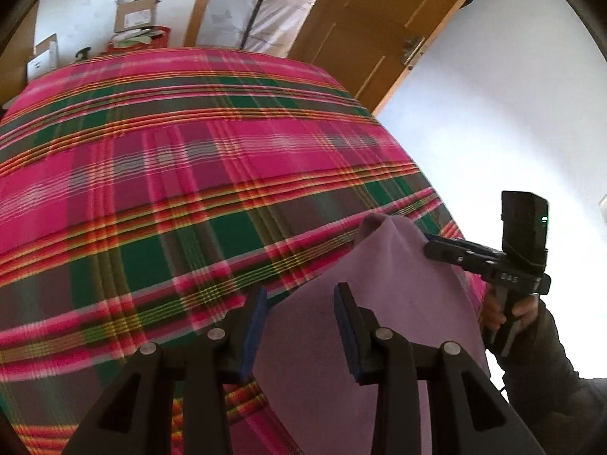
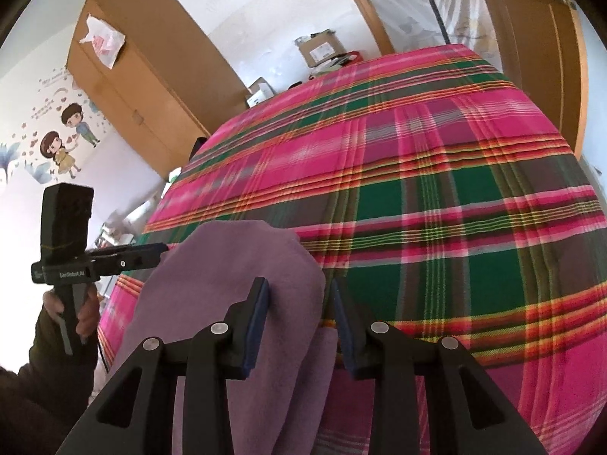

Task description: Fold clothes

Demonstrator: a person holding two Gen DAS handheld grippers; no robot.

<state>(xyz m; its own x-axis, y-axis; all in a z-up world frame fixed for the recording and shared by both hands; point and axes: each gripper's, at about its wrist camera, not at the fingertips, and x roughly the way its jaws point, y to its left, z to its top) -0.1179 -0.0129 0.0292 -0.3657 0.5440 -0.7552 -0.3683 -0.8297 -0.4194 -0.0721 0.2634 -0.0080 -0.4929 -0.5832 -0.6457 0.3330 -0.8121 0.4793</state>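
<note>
Lilac fleece garment (image 1: 379, 303) lies at the near edge of your plaid-covered bed (image 1: 189, 151) — both your left gripper (image 1: 299, 326) and right gripper (image 2: 299, 322) hover over it, fingers parted about halfway, gripping nothing — cloth shows in each gap.

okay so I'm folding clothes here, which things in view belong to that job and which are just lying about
Part of the job:
purple garment
plaid bed cover it lies on
left gripper, jaws apart
right gripper, jaws apart

Just lying about:
cardboard boxes
wardrobe with a plastic bag
wall stickers
wooden door
</note>
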